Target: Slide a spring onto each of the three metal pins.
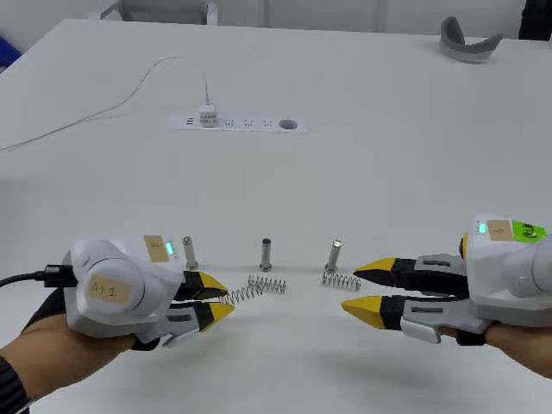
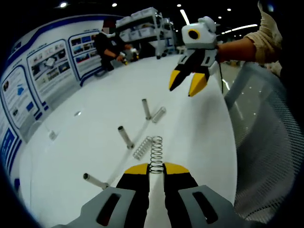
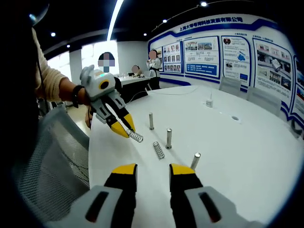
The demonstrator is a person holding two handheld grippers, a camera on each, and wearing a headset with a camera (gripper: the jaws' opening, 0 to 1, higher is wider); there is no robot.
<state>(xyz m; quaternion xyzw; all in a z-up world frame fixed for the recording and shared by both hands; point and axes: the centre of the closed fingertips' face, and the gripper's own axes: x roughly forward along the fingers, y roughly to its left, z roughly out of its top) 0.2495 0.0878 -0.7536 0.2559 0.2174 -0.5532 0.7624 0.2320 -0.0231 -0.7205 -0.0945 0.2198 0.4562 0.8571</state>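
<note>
At the bench's near edge, left side: left gripper [image 1: 211, 299] clenched on one end of a spring [image 1: 244, 293]. The spring runs straight out along the jaws, free end pointing right, long axis close to level with the table [image 1: 345, 172]. Left pin [image 1: 189, 253] stands upright just behind the jaws, bare.

Judgement: the held spring lies across that pin's axis. It needs tipping upright and carrying back over the pin top before it can slide down.

Right side: right gripper [image 1: 366, 289] released, jaws apart, nothing between them. Its tips aim at a second spring [image 1: 341, 280], lying flat at the foot of the right pin [image 1: 334, 254]. This is the nearer hand for it.

Third spring [image 1: 267, 284] lies flat before the middle pin [image 1: 266, 254]. All three pins bare.
</note>
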